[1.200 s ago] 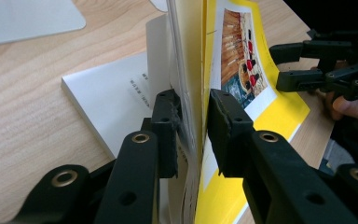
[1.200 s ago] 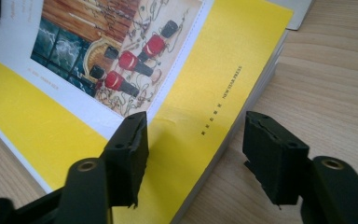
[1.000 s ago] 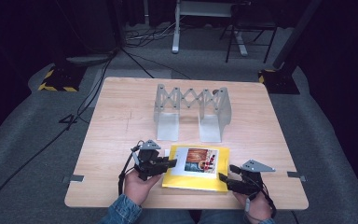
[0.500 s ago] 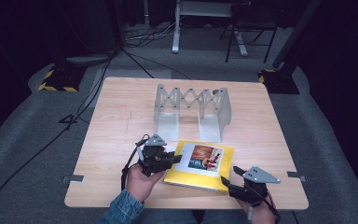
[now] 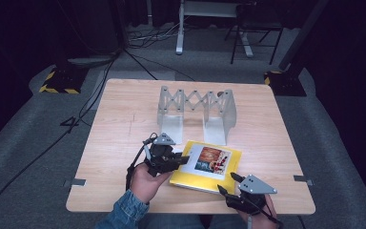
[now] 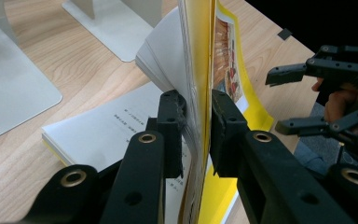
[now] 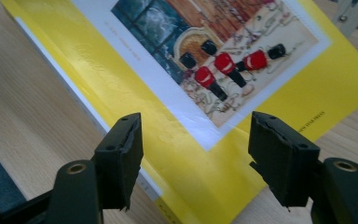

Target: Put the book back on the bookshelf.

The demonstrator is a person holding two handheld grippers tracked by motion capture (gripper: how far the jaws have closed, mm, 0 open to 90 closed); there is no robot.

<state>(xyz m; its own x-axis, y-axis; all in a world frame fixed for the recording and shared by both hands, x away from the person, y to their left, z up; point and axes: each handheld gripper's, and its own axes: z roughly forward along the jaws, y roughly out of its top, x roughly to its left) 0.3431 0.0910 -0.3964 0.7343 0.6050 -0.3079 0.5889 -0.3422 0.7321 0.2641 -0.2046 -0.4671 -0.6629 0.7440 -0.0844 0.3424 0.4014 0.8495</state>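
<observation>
- Lifted since a second ago, the yellow book (image 5: pixel 207 164) no longer lies flat; its left edge now rides up in the left gripper (image 5: pixel 183 160), and the front cover with a sheaf of pages stands nearly upright in the left gripper view (image 6: pixel 198 56), while the lower pages (image 6: pixel 107 135) stay on the table.
- Pressed onto that cover and those few pages, the left jaws pinch them from both sides; I judge this as the book coming open, or being raised by its left edge towards the rack.
- Drawn back towards the near edge over the same second, the right gripper (image 5: pixel 228 183) now hovers just at the book's near right corner; its jaws stand spread with nothing between them, the cover picture (image 7: pixel 223 51) showing beyond them.
- Near the front of the wooden table (image 5: pixel 124 119) is where the book sits, just short of the grey folding bookend rack (image 5: pixel 196 112), whose right foot lies close to the book's far edge.
- Open room lies to the left and far side of the table; the near edge is close under both hands, so a slide towards the person has little margin.
- Thin grip on the pages could slip or tear, I judge.
</observation>
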